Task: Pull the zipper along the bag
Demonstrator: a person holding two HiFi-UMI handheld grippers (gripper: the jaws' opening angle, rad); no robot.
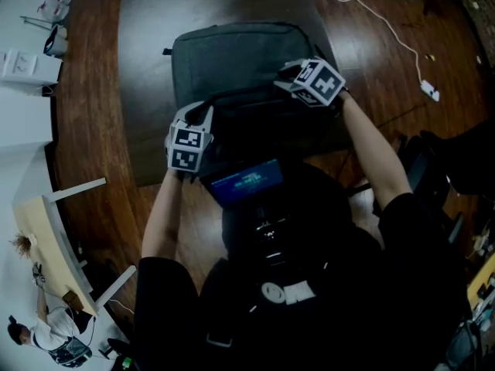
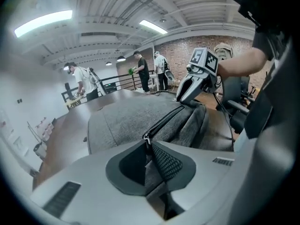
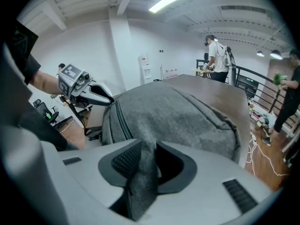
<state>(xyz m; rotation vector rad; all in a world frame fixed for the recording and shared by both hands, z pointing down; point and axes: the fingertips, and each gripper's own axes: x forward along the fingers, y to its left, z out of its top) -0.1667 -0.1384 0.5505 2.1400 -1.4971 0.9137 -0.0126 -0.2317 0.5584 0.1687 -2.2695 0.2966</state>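
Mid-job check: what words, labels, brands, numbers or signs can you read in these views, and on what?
No readable text in any view.
Small blue screen at the middle of the head view: pale lines of text, too small to read.
Black-and-white marker cubes: square patterns only, no letters.
Grey fabric bag: no label or brand shows.

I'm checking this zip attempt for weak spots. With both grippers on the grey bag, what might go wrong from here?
The left gripper has the zipper pull only at its jaw tips, so it may slip out once pulled. Fabric of the bag also sits between those jaws and might jam the pull. The right gripper pinches just a soft fold of fabric, which may bunch instead of bracing.
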